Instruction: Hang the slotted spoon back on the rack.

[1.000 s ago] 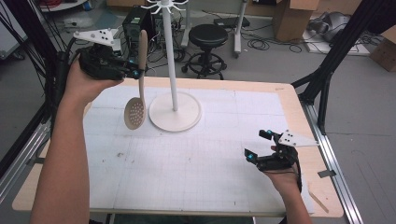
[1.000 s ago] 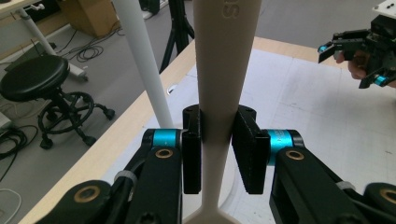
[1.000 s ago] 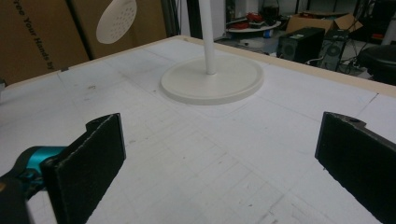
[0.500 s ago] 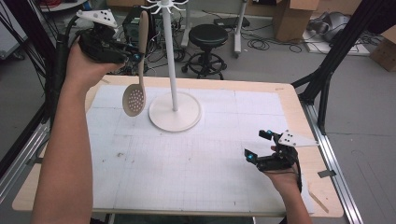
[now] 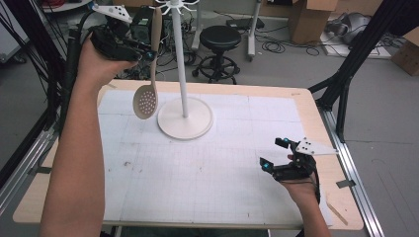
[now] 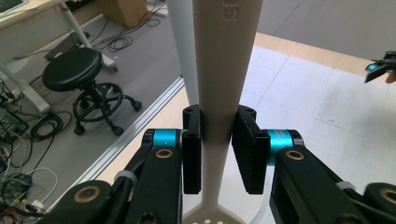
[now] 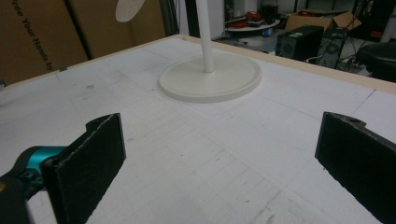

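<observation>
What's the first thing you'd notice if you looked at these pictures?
The big beige slotted spoon hanging in the air at the table's far left, pinched by its handle in the left gripper. Right beside it stands a tall white rack with hooks on top. The right gripper rests near the table's right edge, jaws wide open with nothing in them.

From my feed, stand (image 5: 184, 74) top w/ hooks is cut off at the upper frame edge. Skimmer (image 6: 219, 70) handle end runs out of the left gripper view; bowl mostly cropped at the bottom. Can't read its embossed lettering.
</observation>
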Demonstrator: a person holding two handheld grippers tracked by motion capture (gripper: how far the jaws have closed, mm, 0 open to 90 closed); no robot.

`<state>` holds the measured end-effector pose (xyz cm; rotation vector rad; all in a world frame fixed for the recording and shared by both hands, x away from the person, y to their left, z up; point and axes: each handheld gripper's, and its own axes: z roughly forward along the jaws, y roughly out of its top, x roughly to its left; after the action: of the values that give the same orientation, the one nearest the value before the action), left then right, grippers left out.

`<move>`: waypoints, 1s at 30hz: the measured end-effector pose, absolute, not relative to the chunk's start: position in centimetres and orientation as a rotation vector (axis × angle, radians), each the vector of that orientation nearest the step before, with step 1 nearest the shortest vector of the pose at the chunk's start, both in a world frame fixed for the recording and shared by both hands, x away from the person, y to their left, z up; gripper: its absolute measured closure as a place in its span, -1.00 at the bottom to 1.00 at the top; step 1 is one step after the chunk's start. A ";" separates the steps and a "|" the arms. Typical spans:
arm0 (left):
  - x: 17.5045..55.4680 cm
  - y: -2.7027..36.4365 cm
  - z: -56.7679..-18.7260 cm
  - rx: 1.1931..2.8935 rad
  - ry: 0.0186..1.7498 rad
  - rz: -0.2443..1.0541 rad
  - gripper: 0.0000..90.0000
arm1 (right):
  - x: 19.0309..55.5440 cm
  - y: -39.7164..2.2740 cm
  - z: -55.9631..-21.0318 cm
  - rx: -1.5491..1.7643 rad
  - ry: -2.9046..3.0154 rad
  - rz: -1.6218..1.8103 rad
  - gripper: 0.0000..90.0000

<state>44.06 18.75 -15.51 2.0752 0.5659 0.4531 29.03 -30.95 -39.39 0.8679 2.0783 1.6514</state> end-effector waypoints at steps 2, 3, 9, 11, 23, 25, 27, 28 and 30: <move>44.2 18.7 -15.6 2.080 0.580 0.453 0.65 | 28.9 -30.9 -39.3 0.874 2.076 1.656 -0.98; 44.2 18.6 -15.7 2.083 0.580 0.454 0.65 | 28.9 -31.0 -39.3 0.871 2.077 1.655 -0.98; 44.5 18.4 -15.7 2.086 0.585 0.454 0.65 | 28.9 -31.0 -39.3 0.871 2.071 1.655 -0.98; 44.6 18.3 -15.8 2.087 0.589 0.455 0.65 | 28.9 -31.0 -39.3 0.869 2.075 1.657 -0.98; 45.6 17.8 -16.3 2.080 0.598 0.440 0.64 | 29.0 -31.1 -39.5 0.884 2.080 1.656 -0.98; 45.8 17.7 -16.3 2.080 0.602 0.437 0.64 | 29.0 -31.1 -39.5 0.881 2.080 1.655 -0.98; 45.9 17.6 -16.3 2.079 0.603 0.437 0.64 | 28.9 -31.1 -39.5 0.885 2.078 1.656 -0.98; 45.9 17.6 -16.4 2.077 0.603 0.434 0.64 | 28.9 -31.2 -39.5 0.882 2.080 1.656 -0.98; 46.1 17.7 -16.5 2.076 0.598 0.430 0.64 | 28.9 -31.2 -39.5 0.885 2.080 1.654 -0.98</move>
<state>46.14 17.67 -16.45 2.0763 0.5983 0.4300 28.86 -31.20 -39.54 0.8852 2.0798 1.6539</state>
